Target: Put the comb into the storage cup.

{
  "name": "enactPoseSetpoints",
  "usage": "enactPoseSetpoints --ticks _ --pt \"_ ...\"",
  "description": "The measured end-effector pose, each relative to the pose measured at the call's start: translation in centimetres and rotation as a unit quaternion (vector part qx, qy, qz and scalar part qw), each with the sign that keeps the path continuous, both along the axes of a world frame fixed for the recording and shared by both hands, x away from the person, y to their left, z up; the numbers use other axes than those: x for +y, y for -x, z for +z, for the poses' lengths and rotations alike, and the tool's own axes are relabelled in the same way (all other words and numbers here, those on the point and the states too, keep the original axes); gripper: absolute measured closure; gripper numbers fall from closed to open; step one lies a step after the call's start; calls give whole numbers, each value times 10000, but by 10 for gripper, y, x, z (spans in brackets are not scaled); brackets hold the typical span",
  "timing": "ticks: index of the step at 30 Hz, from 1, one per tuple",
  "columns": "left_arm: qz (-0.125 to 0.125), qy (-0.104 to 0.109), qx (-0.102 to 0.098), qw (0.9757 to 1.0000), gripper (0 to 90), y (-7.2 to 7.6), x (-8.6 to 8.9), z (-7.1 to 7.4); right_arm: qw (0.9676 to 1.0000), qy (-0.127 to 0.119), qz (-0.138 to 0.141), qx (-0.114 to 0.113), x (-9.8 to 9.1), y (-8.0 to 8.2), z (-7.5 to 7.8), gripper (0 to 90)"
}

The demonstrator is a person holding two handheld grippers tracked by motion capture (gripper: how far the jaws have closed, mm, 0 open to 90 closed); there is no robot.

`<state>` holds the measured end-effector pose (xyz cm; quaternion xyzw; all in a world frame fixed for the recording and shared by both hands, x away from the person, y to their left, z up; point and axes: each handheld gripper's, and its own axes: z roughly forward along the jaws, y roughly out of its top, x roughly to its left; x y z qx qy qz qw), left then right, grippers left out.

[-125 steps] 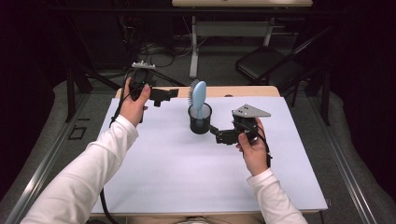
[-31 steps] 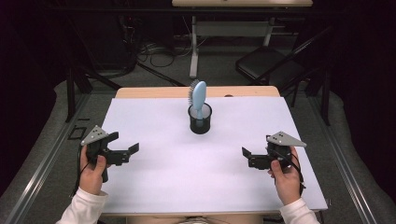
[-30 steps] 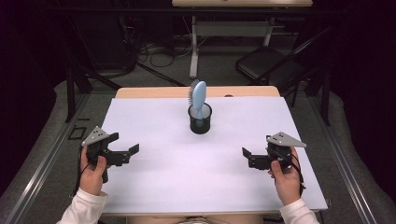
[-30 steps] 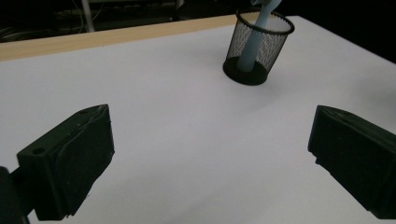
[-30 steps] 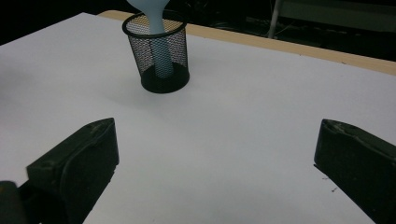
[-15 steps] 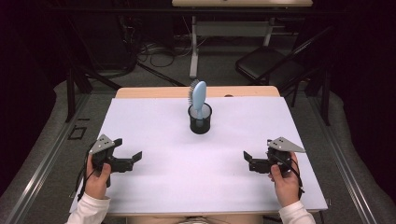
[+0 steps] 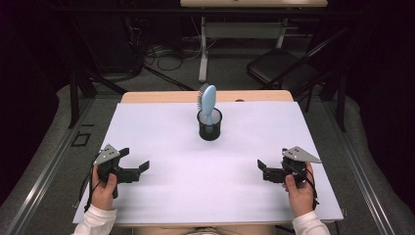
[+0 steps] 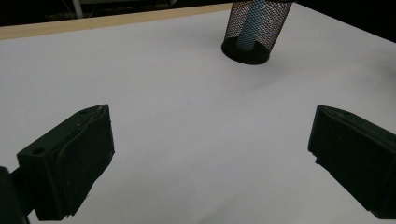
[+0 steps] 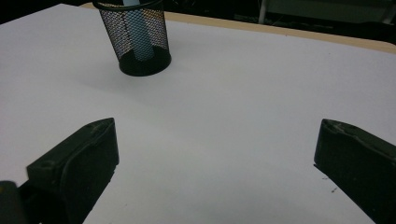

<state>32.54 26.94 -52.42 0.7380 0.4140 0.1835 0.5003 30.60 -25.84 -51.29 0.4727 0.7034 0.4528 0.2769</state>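
A black mesh cup point(image 7: 209, 128) stands upright at the middle back of the white table point(image 7: 195, 191), with a light blue hairbrush point(image 7: 208, 99) standing in it, bristle head up. My left gripper point(image 7: 133, 160) rests low at the near left, open and empty, pointing right. At the near right, my right gripper point(image 7: 263, 170) is open and empty too, pointing left. In the left gripper view the cup point(image 8: 250, 35) with the brush handle point(image 8: 249, 25) lies far ahead of the wide jaws. The right gripper view has the cup point(image 9: 140, 44) at upper left, well beyond its jaws.
A wooden table edge point(image 7: 161, 96) runs along the back of the white surface. Behind the table stand a black folding chair point(image 7: 284, 68), desk legs and floor cables. Bare white surface lies between the two grippers and the cup.
Both grippers have pulled back from beside the cup to the near edge. In the last second the left gripper slid a little nearer and lower; the right barely moved.
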Motion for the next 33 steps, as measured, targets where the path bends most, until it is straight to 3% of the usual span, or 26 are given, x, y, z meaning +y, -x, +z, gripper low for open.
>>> enactPoseSetpoints --ticks 33 --pt "60 -86 -16 9999 4 -5 3 -13 9998 178 14 42 0 -6 -22 0"
